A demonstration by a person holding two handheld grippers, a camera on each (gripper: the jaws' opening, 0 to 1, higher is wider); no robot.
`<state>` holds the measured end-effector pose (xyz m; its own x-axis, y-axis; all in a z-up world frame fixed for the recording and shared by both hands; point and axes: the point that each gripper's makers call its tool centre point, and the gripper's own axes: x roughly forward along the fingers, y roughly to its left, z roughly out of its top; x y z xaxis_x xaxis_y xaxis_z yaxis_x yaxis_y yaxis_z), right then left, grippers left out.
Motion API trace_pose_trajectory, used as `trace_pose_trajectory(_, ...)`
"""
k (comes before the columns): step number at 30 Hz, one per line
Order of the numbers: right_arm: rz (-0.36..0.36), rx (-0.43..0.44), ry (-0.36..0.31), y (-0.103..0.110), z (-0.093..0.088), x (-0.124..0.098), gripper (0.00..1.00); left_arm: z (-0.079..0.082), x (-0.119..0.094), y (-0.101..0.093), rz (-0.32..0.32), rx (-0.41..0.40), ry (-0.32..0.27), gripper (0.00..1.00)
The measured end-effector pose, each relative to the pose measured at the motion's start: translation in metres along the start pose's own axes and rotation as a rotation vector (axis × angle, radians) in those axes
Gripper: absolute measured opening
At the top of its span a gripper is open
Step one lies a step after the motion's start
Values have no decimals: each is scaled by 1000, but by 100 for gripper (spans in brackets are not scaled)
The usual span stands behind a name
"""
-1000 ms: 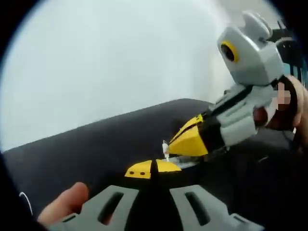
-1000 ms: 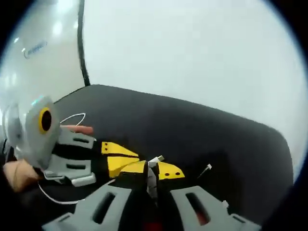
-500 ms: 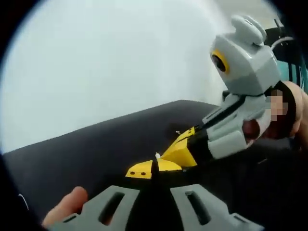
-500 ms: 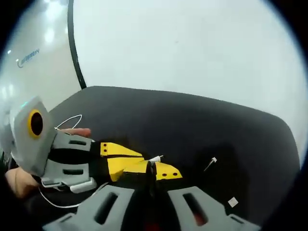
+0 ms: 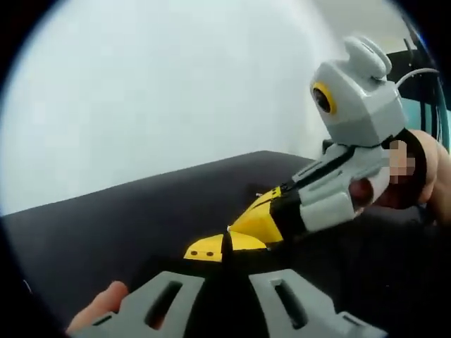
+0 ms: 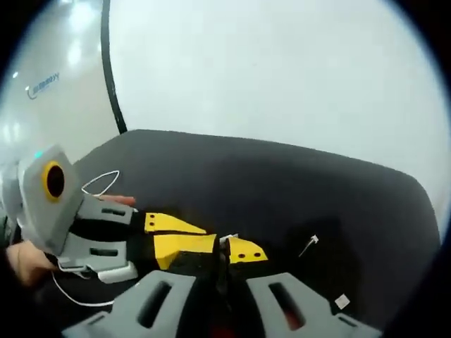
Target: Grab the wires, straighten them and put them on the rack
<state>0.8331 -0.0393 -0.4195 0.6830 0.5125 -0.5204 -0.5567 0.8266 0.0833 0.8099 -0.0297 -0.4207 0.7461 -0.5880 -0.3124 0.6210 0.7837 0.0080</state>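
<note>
We hold both tools shut, tips together over the dark bench [image 6: 296, 190], the left tool [image 5: 220, 248] and right tool [image 6: 225, 250] each pinching the white wire [image 6: 227, 241], probably to pull it straight.

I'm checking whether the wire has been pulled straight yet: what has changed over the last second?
The grippers have closed in: the left gripper and right gripper now meet at their yellow fingers, and the white connector end, plain a second ago, is nearly hidden between them. Both stay shut. No straightening is visible. The loose wire and the small connector on the dark table lie as before.
</note>
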Motion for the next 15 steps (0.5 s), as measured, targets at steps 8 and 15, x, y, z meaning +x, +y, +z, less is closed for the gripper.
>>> trace_pose_trajectory(8,45,-62,8,5,-7,-2,0,-1,0,-2,18,84,-8,4)
trace_pose_trajectory(15,48,-75,19,5,-1,-5,0,0,-5,-5,28,39,-20,4)
